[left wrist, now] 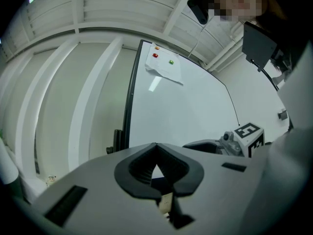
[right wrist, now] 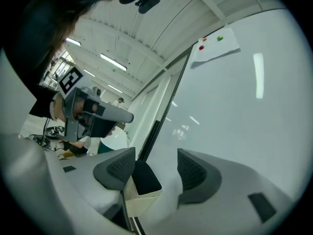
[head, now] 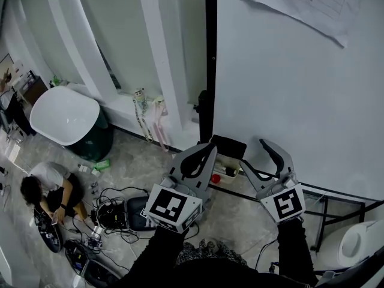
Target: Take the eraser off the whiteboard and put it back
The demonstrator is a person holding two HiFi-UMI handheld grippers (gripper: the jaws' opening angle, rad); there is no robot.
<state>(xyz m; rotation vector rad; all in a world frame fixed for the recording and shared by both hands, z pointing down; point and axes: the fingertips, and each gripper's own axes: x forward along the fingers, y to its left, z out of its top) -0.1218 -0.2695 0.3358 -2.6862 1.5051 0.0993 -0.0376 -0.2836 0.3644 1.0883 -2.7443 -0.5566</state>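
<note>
Approach to the eraser is the step we judge to be in hand. The block, black on top with cream sides, sits low on the whiteboard, just beside the board's black frame, and nothing grips it yet. In the right gripper view, the right gripper has its jaws well apart with the eraser between them. The eraser lies close against one pad with a clear gap to the other, and we cannot tell whether the near pad touches it. The left gripper hangs just beside the eraser on the frame side, its jaws closed together on nothing, and we see no part for it in this step. To do the step well, we would first centre the right gripper on the block so that both pads meet its cream sides squarely and at once. Closing from the present offset would likely push the block along the board or twist it. We would then close firmly on the sides, not on the black face. We expect the eraser to cling to the board, so we would pull it straight off the surface, not drag it across. For the return, we would press the block flat onto the board before opening.
</note>
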